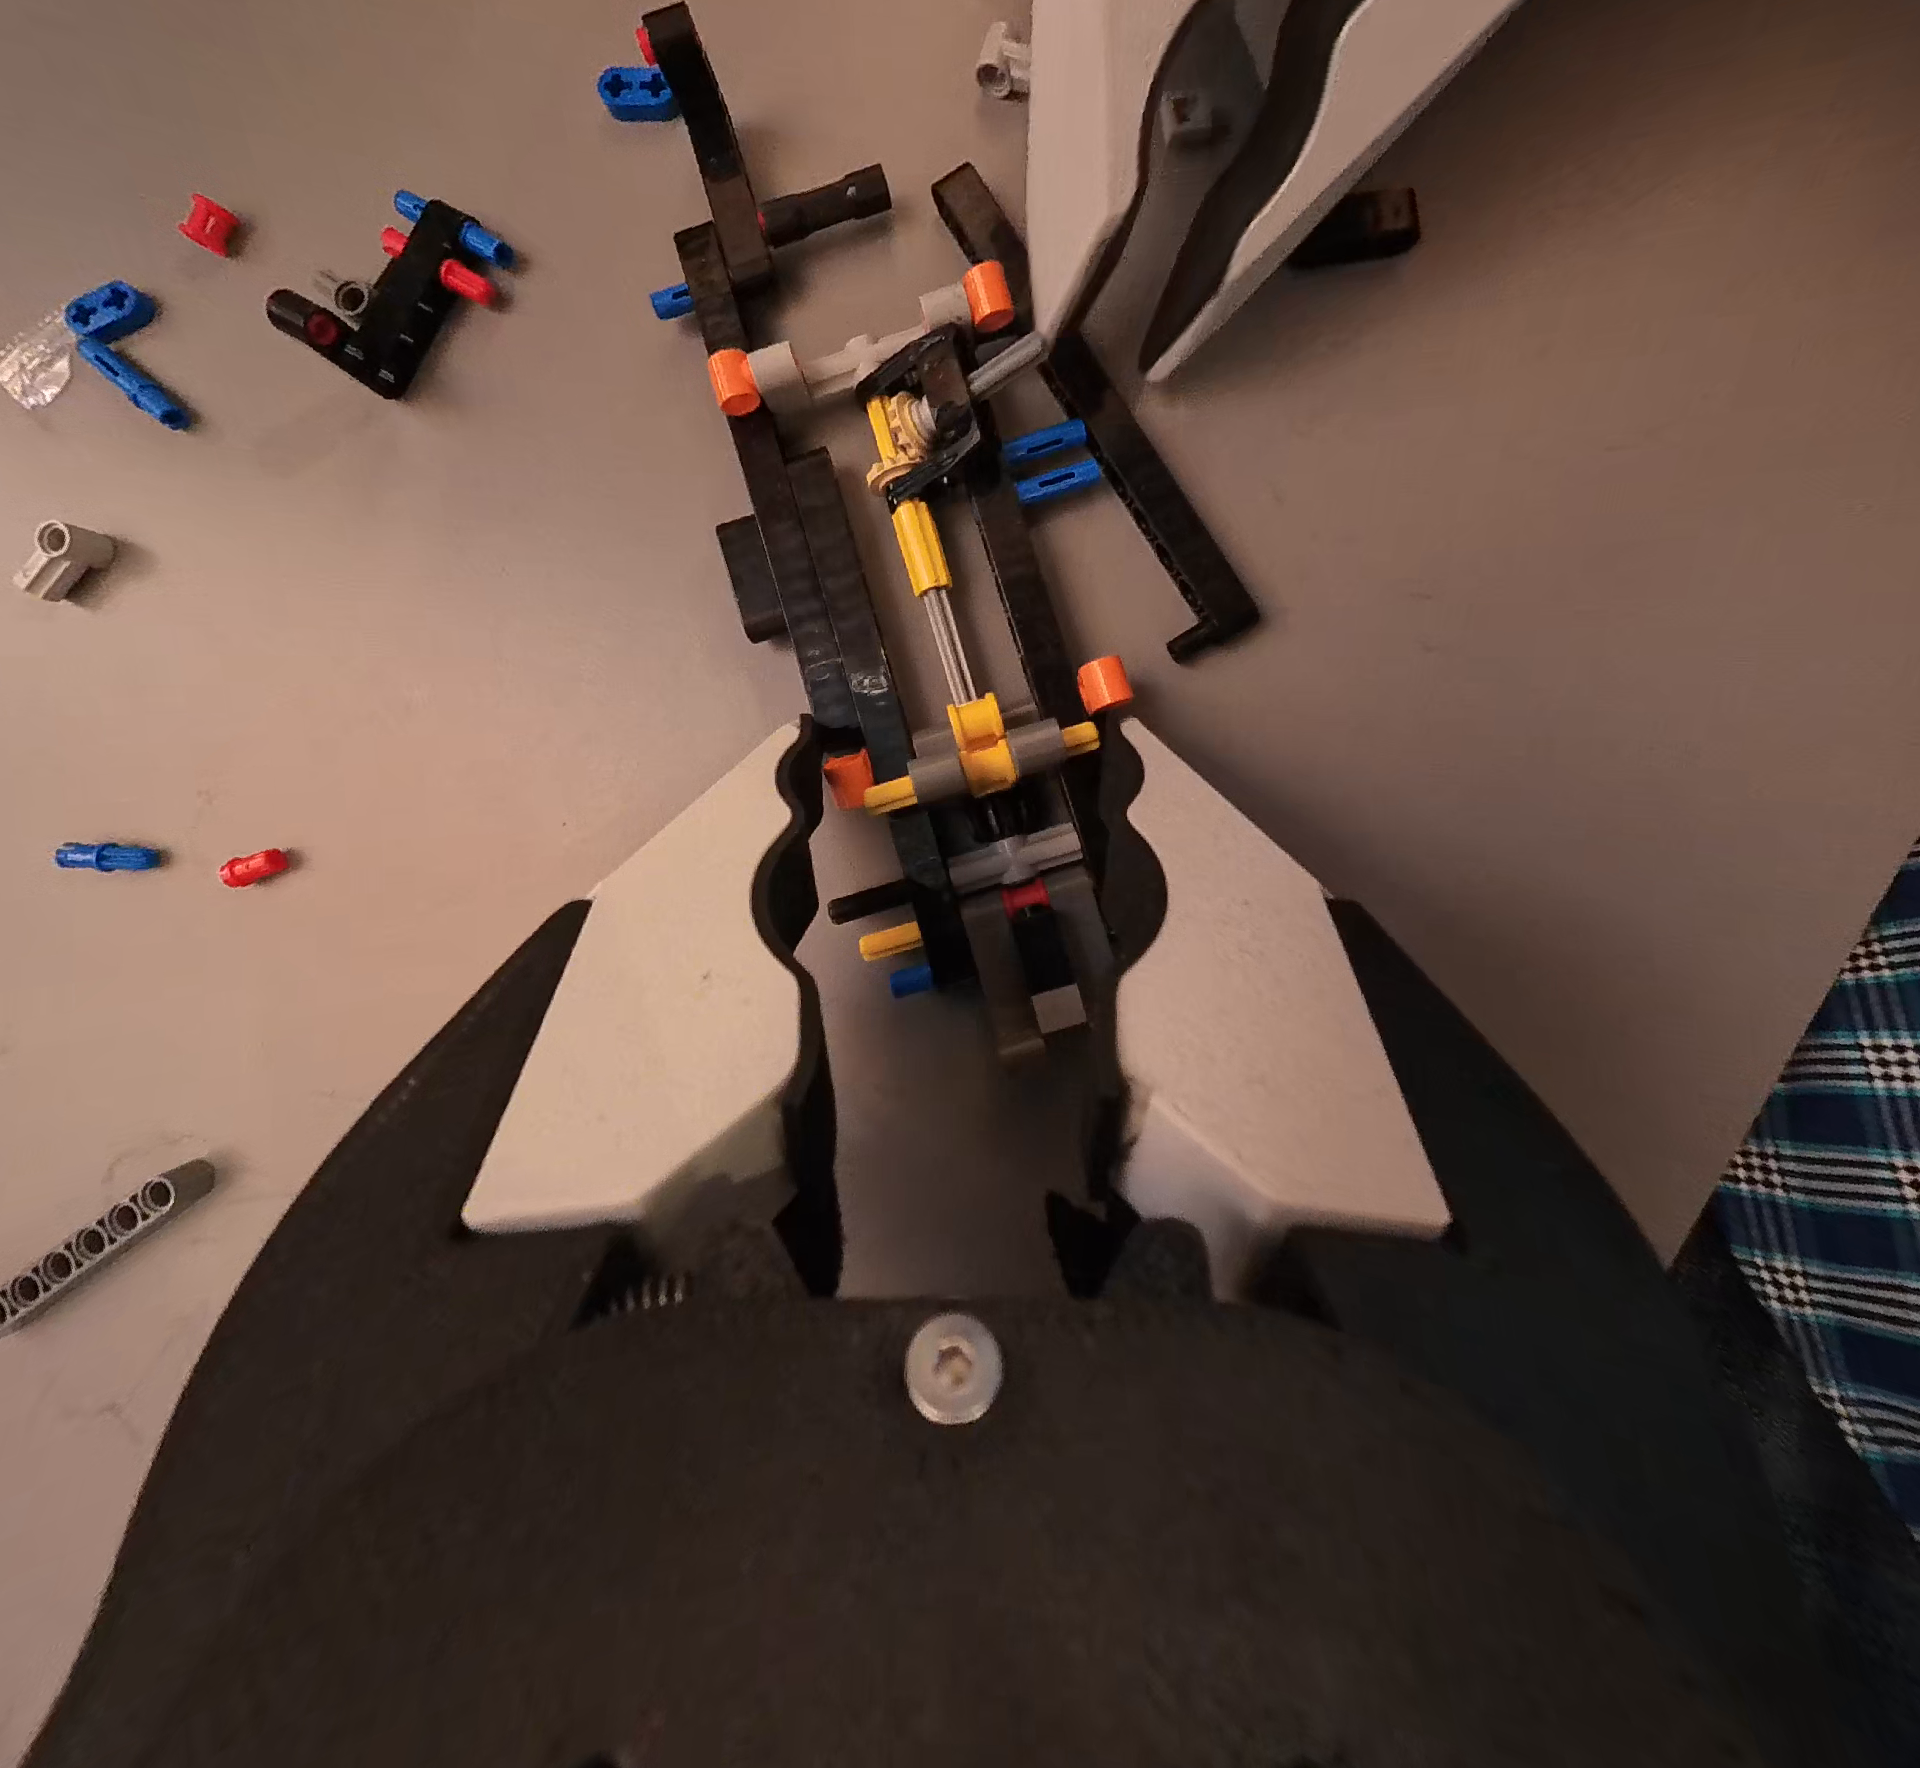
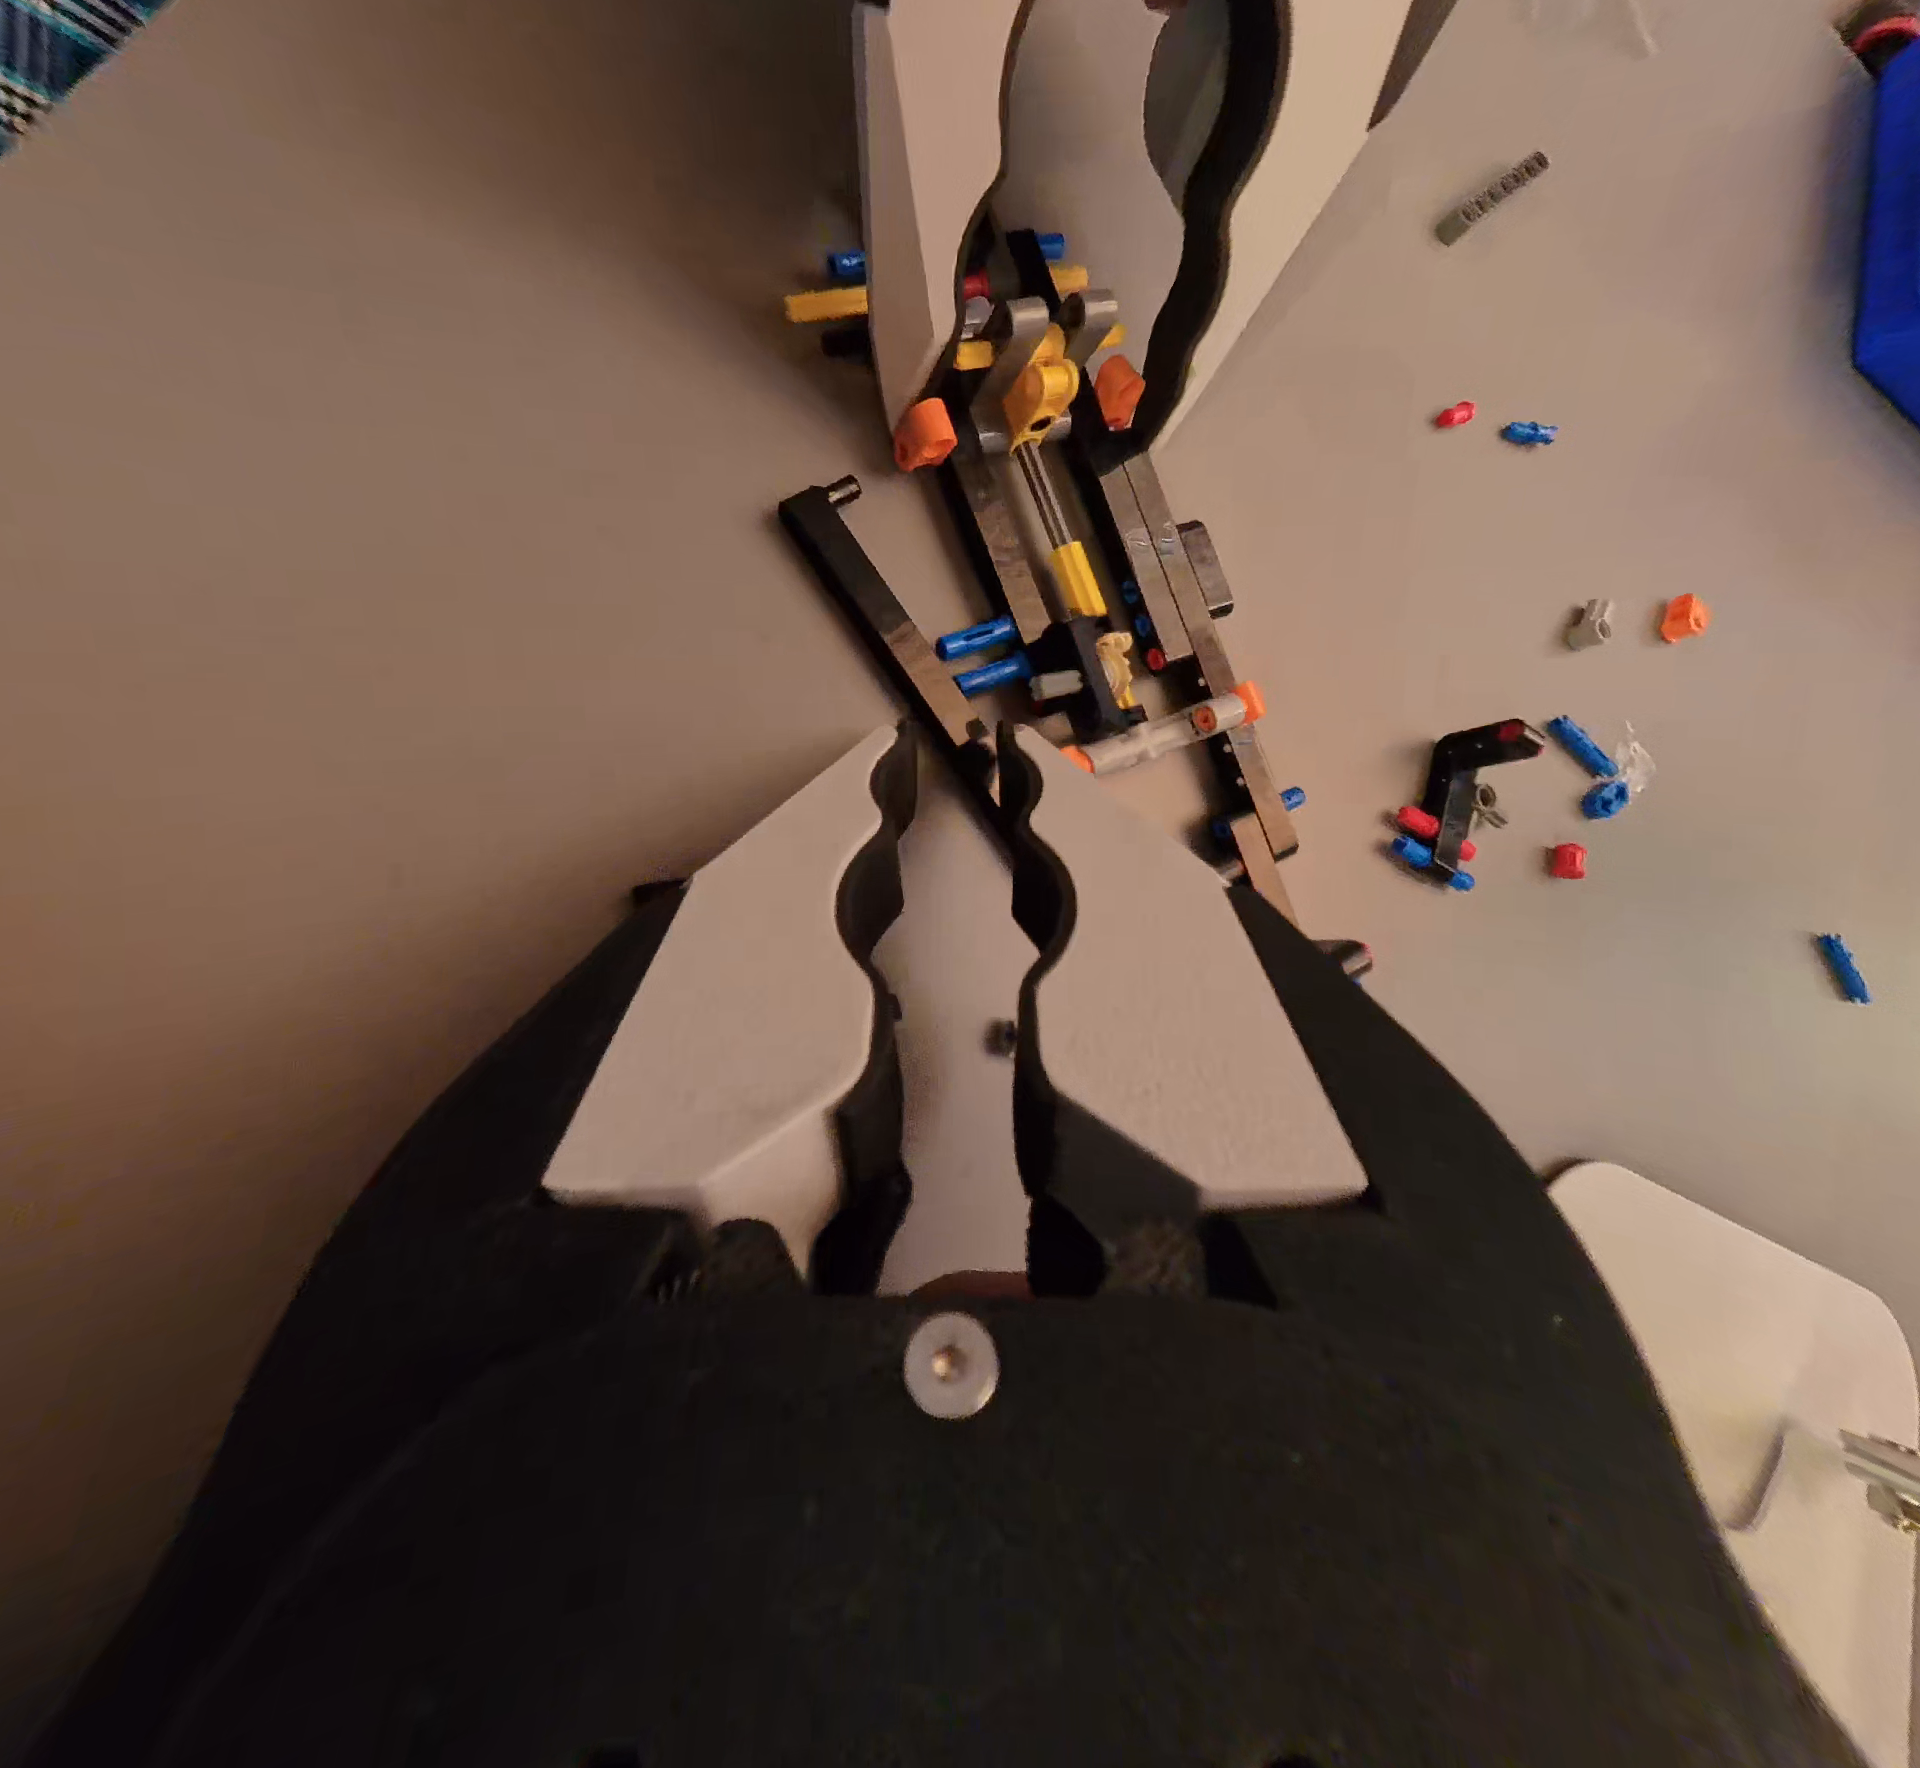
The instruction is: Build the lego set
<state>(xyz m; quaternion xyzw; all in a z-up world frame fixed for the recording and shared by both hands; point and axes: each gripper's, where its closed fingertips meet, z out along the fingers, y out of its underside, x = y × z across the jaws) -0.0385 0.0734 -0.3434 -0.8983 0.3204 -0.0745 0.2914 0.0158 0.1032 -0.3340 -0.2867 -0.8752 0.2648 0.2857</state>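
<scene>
Bare table (image 1: pixel 1507 679) right of chassis (image 1: pixel 935 575); loose pins (image 1: pixel 104 856) scattered left.

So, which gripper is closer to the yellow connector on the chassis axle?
Left. The left gripper straddles the chassis end where the yellow connector sits; the right gripper is at the far end, closed on a long black beam.

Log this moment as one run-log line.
left gripper: shut on chassis assembly | right gripper: shut on long black beam | beam beside chassis, not yet joined | loose pins on table
</scene>
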